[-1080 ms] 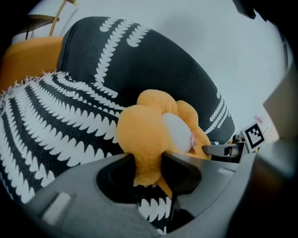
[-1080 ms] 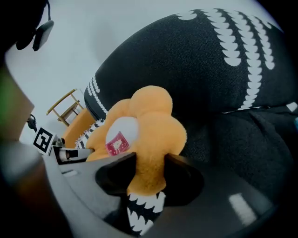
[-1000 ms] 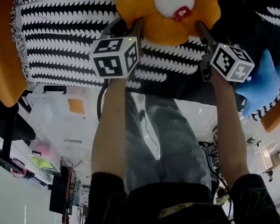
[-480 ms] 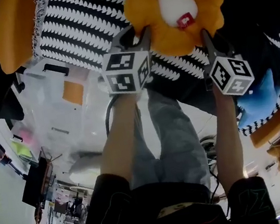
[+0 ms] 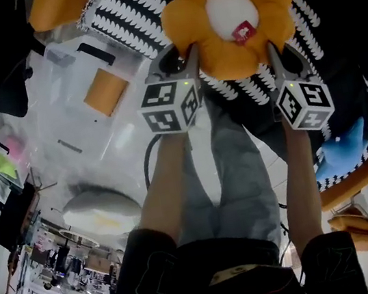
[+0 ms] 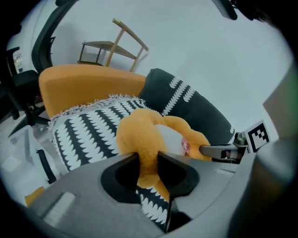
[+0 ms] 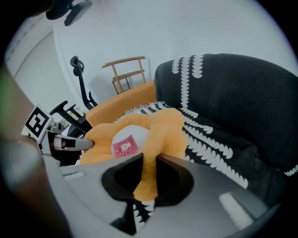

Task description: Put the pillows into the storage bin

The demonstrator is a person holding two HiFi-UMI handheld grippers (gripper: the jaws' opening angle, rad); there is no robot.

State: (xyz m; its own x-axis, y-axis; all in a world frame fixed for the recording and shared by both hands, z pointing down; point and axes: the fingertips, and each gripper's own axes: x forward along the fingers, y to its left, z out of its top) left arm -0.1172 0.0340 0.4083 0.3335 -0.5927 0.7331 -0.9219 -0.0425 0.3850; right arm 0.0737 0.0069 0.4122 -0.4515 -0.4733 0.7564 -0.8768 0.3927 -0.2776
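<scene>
From the head view, the job looks barely started: the orange flower pillow (image 5: 226, 18) is up off the sofa (image 5: 54, 5), held between the two claws over the black-and-white striped throw (image 5: 128, 13), and not yet in the storage bin (image 5: 70, 126), which stands on the floor beside the sofa, on the person's left. I can make out no pillow inside its clear walls. The left gripper (image 5: 186, 51) bites one petal and the right gripper (image 5: 273, 52) bites the petal on the opposite side. A blue star pillow (image 5: 342, 151) lies on the sofa off to the right, untouched, so I judge that at least two pillows are left to stow. I count one flower pillow, one blue pillow, one bin and two grippers here, plus a pale rounded thing (image 5: 100, 208) on the floor that I cannot identify. In the left gripper view, the jaws of the left gripper (image 6: 148, 160) are pinched on a fat orange petal that bulges out above them, with the throw beneath and the other claw's fingers (image 6: 219, 151) reaching in at the far edge. One wooden chair (image 6: 114, 46) stands by the wall behind. In the right gripper view, the right gripper (image 7: 149, 162) is likewise clamped on a petal, squeezing it thin. The pillow's white centre with its small red tag sits just beyond, and the same single chair (image 7: 128, 72) shows at the back.
</scene>
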